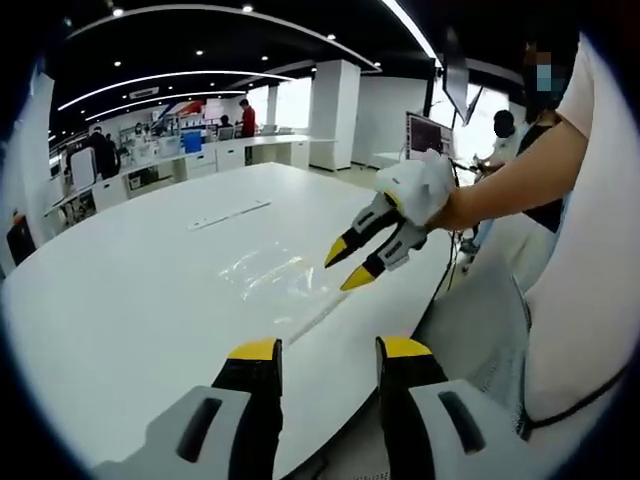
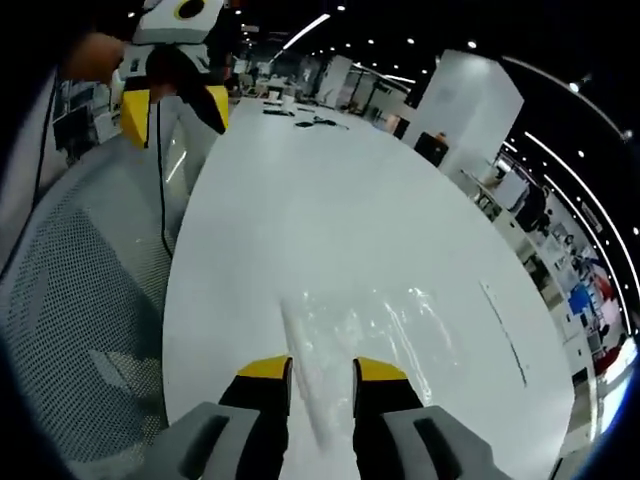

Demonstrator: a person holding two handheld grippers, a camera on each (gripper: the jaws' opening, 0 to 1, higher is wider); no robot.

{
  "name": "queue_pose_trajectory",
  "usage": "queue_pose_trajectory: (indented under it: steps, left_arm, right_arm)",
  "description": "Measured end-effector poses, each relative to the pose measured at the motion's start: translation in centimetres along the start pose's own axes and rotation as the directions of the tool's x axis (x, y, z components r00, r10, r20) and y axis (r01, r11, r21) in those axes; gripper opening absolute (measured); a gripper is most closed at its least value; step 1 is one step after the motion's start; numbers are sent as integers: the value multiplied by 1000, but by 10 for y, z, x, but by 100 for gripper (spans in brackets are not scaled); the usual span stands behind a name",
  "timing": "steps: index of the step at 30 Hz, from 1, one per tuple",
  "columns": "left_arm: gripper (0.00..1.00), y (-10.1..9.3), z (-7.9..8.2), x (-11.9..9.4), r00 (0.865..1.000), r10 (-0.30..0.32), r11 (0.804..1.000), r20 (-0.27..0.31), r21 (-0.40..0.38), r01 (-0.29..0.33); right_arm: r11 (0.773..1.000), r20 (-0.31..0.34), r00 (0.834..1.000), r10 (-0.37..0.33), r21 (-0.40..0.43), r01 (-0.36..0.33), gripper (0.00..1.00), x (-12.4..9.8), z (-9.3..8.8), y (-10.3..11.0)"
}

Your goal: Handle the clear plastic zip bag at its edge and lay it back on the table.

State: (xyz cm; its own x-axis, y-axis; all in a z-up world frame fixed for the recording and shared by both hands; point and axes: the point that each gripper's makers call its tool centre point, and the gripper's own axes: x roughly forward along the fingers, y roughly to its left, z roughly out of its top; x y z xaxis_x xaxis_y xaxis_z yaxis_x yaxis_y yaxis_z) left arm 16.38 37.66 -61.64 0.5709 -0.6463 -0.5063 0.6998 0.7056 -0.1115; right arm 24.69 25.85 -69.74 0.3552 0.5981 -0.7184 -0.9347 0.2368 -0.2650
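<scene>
- Left gripper view gives us the white table [image 1: 150,300], a long oval top that runs away toward the far desks of the open office.
- We see a grey mesh chair [image 2: 80,320] against the table's near edge in the right gripper view.
- We find the clear plastic zip bag [image 1: 268,272] lying flat on the table near its edge; in the right gripper view its sealed strip runs as a pale line straight ahead of that gripper.
- We see the left gripper [image 1: 330,350] at the bottom of its own view, jaws set well apart with nothing between them, hanging near the table edge and well short of the bag.
- We see the right gripper [image 1: 347,266] coming in from the right of the left gripper view, held in a white-gloved hand [image 1: 420,190], its yellow tips a little apart and empty, just beside the bag's near edge.
- We cannot tell from either view whether those tips touch the plastic; in the right gripper view the bag's strip lies in line with the gap between the jaws.
</scene>
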Motion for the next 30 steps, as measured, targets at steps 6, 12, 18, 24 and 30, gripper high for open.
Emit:
queue_pose_trajectory:
  steps: [6,12,18,24,30]
  left_arm:
    - [37,3,-14,1,1000,14,1000,-10,-12,-14]
    - [38,6,-27,1,999,34,999,-20,-25,-35]
    - [39,10,-35,1,998,55,998,-23,-42,-56]
    - [40,10,-45,3,997,66,996,-29,-56,-68]
    - [40,15,-58,5,997,72,995,-41,-71,-75]
  right_arm:
    - [996,38,999,-26,82,23,26,-12,0,6]
    - [989,54,997,-51,139,43,30,-25,-5,15]
    - [978,76,993,-87,198,70,32,-39,-9,21]
    - [966,85,990,-110,243,87,36,-46,-16,27]
    - [950,99,986,-135,295,101,39,-52,-21,33]
